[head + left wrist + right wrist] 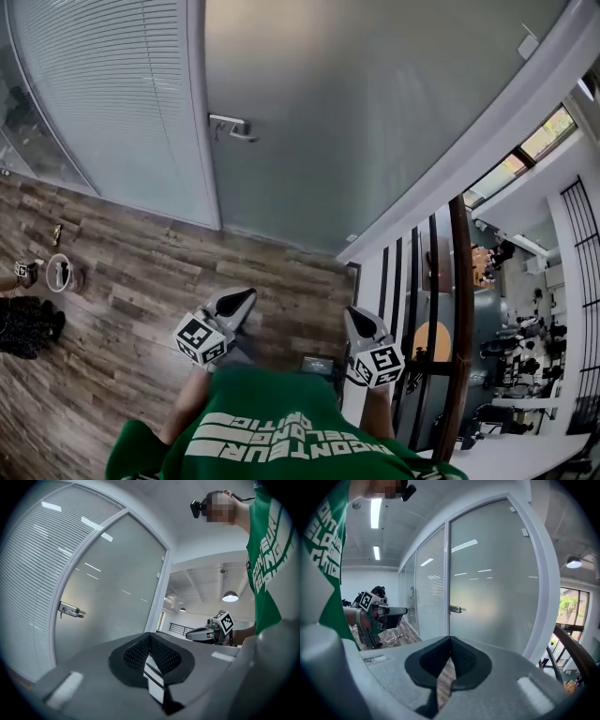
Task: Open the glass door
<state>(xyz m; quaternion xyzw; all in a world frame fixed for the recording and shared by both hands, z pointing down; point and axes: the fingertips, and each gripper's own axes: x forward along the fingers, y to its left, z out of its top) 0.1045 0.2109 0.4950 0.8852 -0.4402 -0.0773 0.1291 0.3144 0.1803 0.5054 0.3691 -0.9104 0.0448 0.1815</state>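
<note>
Left gripper [240, 300] and right gripper [360, 320] both pinched shut and empty, door [375, 122] closed ahead, handle [232, 126] well apart, and arriving shut like this they'd likely glance off that lever, not grip.

I log: bright, even; white ceiling strip lights [376, 513] streak frosted glass door [497, 583] ahead of right gripper [450, 645]; fisheye rims dark.

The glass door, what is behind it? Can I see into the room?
The glass door is frosted and closed, so nothing behind it shows. Only its handle and reflected ceiling lights are seen on it. The panel beside it is covered by blinds.
</note>
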